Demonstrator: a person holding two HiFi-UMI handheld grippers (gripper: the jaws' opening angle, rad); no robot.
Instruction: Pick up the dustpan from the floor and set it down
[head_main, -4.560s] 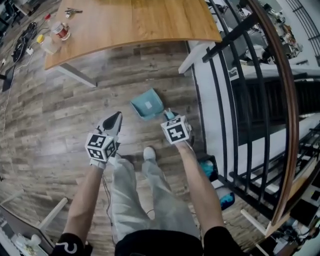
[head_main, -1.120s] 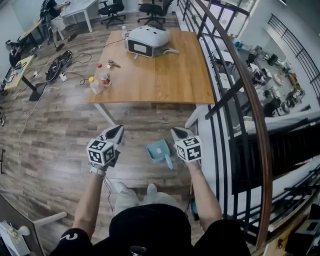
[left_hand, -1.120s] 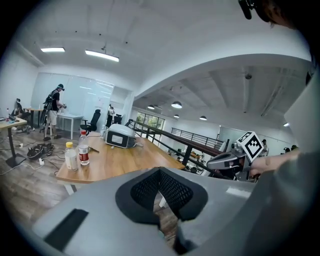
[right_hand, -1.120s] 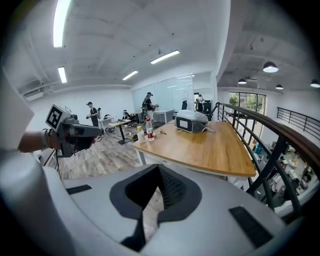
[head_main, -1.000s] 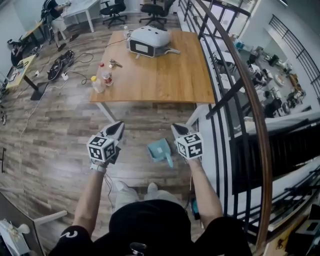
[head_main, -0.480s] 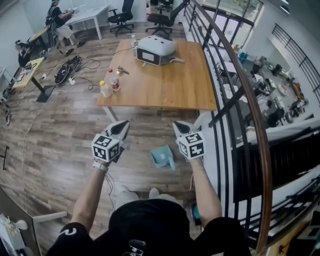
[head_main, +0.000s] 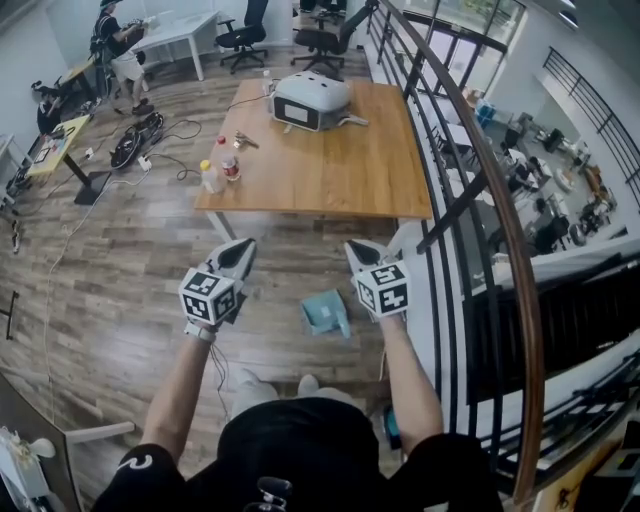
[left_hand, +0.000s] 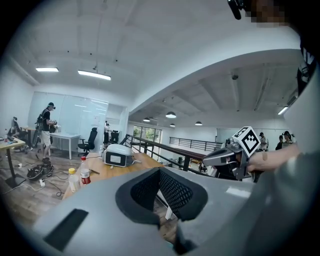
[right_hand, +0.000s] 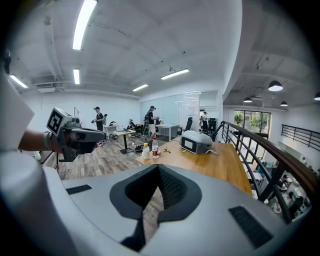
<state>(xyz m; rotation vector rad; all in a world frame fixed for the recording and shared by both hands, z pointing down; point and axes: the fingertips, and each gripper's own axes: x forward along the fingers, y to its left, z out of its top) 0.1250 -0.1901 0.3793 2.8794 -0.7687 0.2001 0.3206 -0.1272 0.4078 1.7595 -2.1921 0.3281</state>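
Note:
The teal dustpan (head_main: 325, 312) lies on the wooden floor between my two arms in the head view, its handle pointing toward my feet. Neither gripper touches it. My left gripper (head_main: 243, 251) is held up at the dustpan's left, shut and empty. My right gripper (head_main: 357, 250) is held up at its right, also shut and empty. In the left gripper view the jaws (left_hand: 160, 174) meet with nothing between them, and the right gripper (left_hand: 220, 156) shows at the side. In the right gripper view the jaws (right_hand: 157, 171) are closed, with the left gripper (right_hand: 84, 136) at the left. Both gripper views lack the dustpan.
A wooden table (head_main: 340, 170) stands ahead with a grey-white device (head_main: 312, 100) and bottles (head_main: 220, 172). A black railing with a wooden handrail (head_main: 478, 190) runs along the right. Cables (head_main: 135, 140) lie on the floor at the left. People stand at desks at the back.
Earlier my right gripper was down at the dustpan's handle near the floor. Now I stand upright, both grippers have risen a little, and the dustpan lies on the floor apart from them.

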